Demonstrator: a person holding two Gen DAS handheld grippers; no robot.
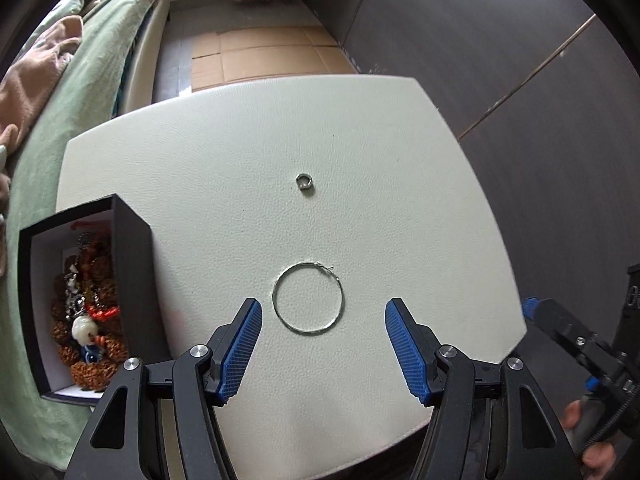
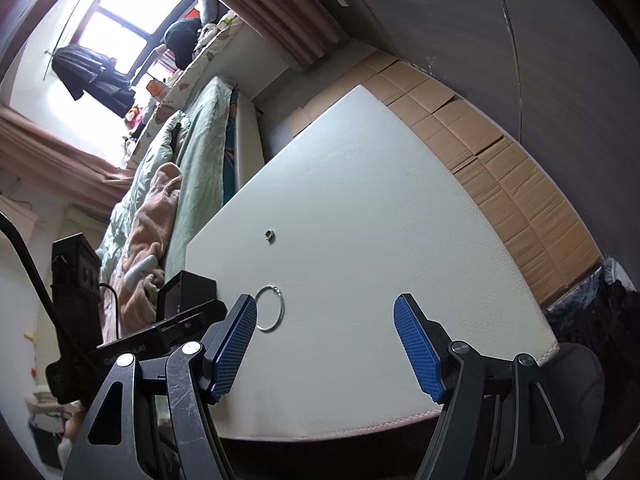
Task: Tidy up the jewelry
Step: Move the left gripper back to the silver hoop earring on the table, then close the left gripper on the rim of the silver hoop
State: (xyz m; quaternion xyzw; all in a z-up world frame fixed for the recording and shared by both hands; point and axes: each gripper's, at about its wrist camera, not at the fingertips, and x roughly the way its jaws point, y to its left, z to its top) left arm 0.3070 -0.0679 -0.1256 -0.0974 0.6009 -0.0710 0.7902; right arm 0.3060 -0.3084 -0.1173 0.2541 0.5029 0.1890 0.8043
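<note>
Left wrist view showed us our left hand-held gripper (image 1: 323, 312) spread and empty above the hoop earring (image 1: 307, 299) on the white worktop (image 1: 400, 200), a small ring (image 1: 304, 181) beyond and the black jewelry box (image 1: 132, 264) at its left, while right wrist view showed our right hand-held gripper (image 2: 325, 310) likewise spread, the hoop earring (image 2: 270, 308) beside its left finger.

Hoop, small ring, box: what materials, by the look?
Hoop: thin silver-coloured wire, likely metal; it glints.
Small ring: grey, shiny, probably metal.
Box: matte black outside, white inside; looks like rigid card, not certain.
</note>
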